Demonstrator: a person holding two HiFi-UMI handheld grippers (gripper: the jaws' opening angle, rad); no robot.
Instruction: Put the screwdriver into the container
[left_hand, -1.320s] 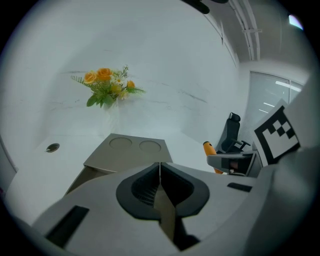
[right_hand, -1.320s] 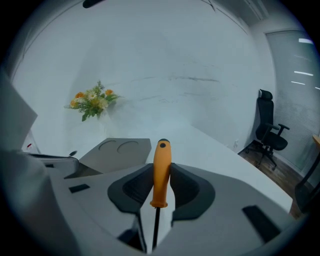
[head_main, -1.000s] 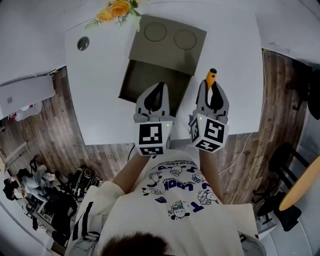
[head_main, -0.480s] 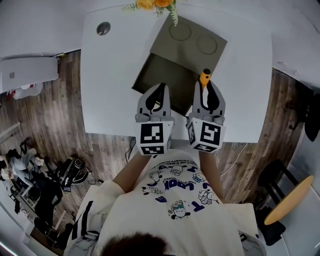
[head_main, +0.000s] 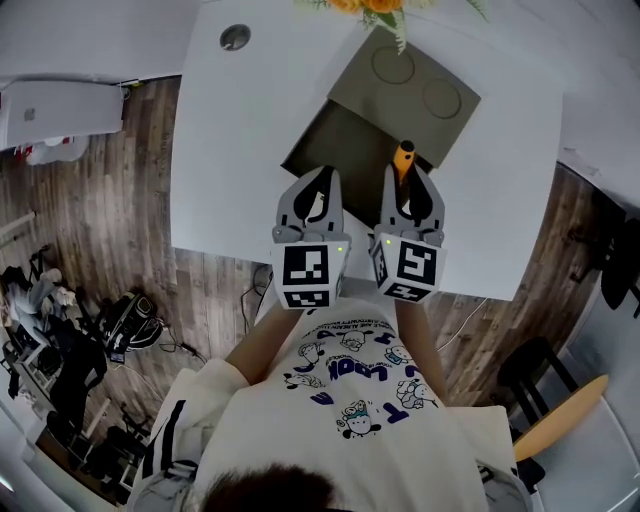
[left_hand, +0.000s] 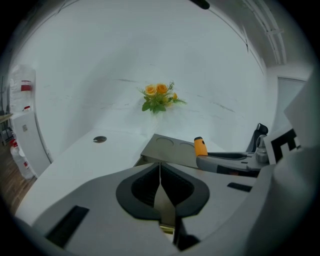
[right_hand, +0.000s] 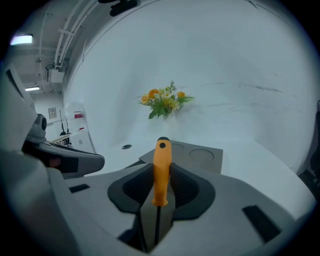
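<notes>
My right gripper (head_main: 405, 178) is shut on the screwdriver (right_hand: 161, 170), whose orange handle (head_main: 403, 158) sticks out past the jaw tips while its dark shaft runs back between them. The handle hangs over the near right part of the open olive-grey container (head_main: 340, 150) on the white table (head_main: 230, 150). My left gripper (head_main: 316, 185) is shut with nothing in it, just left of the right one, over the container's near edge. The container's lid (head_main: 415, 85), with two round recesses, lies against its far side. In the left gripper view the screwdriver's handle (left_hand: 200, 146) shows at right.
A bunch of orange flowers (head_main: 372, 8) stands at the table's far edge behind the lid. A round dark grommet (head_main: 235, 38) sits in the table's far left corner. Wooden floor (head_main: 100, 200) lies left and right of the table, with chairs at the right.
Both grippers have moved forward over the container with the screwdriver still held. The view has shifted, so the table and container now sit further right in the head view.
</notes>
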